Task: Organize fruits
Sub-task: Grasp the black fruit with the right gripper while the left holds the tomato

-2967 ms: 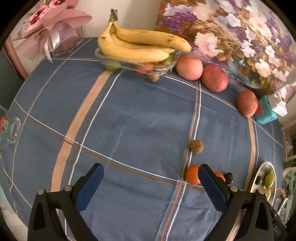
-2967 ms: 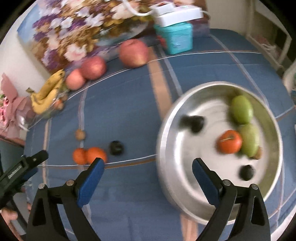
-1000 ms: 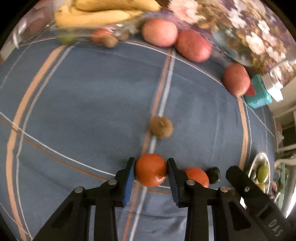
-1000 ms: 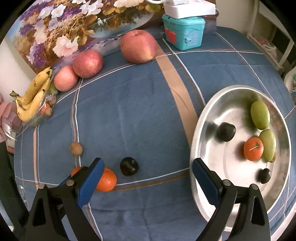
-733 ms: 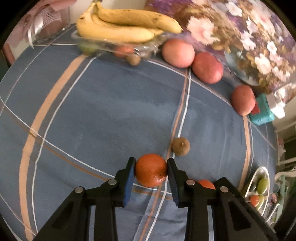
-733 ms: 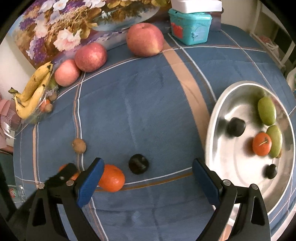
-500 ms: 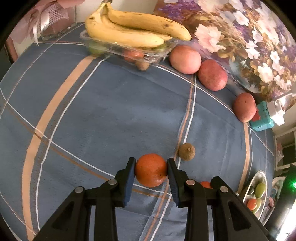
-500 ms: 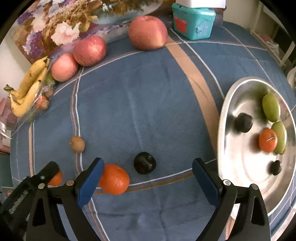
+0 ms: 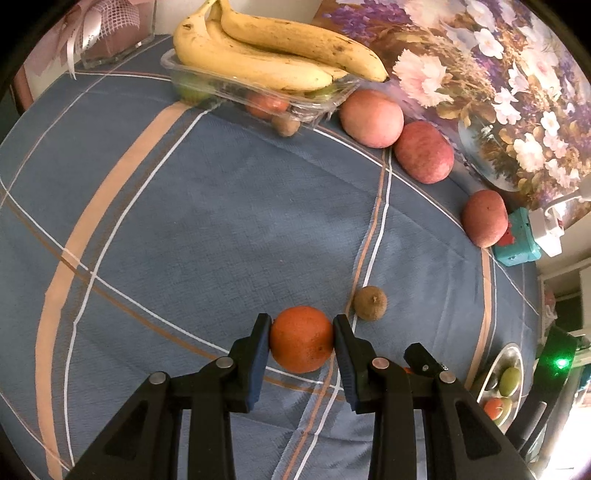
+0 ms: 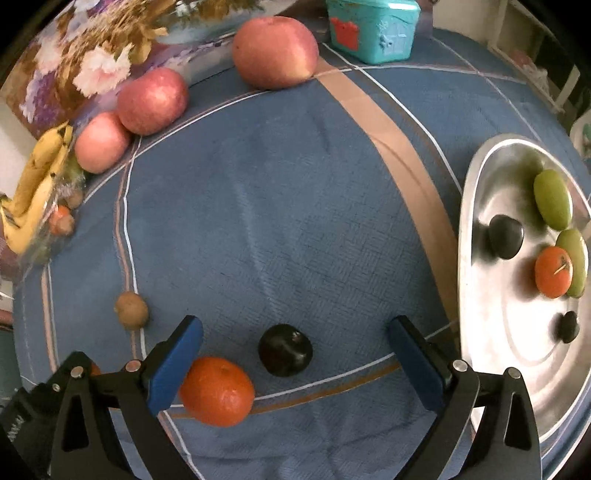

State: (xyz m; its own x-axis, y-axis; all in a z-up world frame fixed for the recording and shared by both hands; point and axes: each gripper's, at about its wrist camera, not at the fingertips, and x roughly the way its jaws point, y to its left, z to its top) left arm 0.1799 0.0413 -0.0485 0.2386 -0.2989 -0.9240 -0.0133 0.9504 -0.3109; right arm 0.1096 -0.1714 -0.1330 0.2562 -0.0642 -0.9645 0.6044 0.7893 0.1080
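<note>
My left gripper (image 9: 301, 341) is shut on an orange (image 9: 301, 339) and holds it above the blue cloth. A small brown fruit (image 9: 370, 302) lies just right of it. My right gripper (image 10: 295, 356) is open and empty, low over a dark plum (image 10: 285, 350), with a second orange (image 10: 217, 390) by its left finger. The brown fruit (image 10: 131, 309) lies to the left. A metal bowl (image 10: 480, 332) at the right holds two green fruits, a small orange fruit and two dark plums.
Bananas (image 9: 273, 48) rest on a clear plastic tray (image 9: 258, 94) at the back. Three red apples (image 9: 371, 118) line the back edge by a floral picture (image 9: 498, 74). A teal box (image 10: 373, 27) stands at the back right.
My left gripper closed on the orange and lifted it back from the table. My right gripper moved left from the bowl and lowered over the dark plum.
</note>
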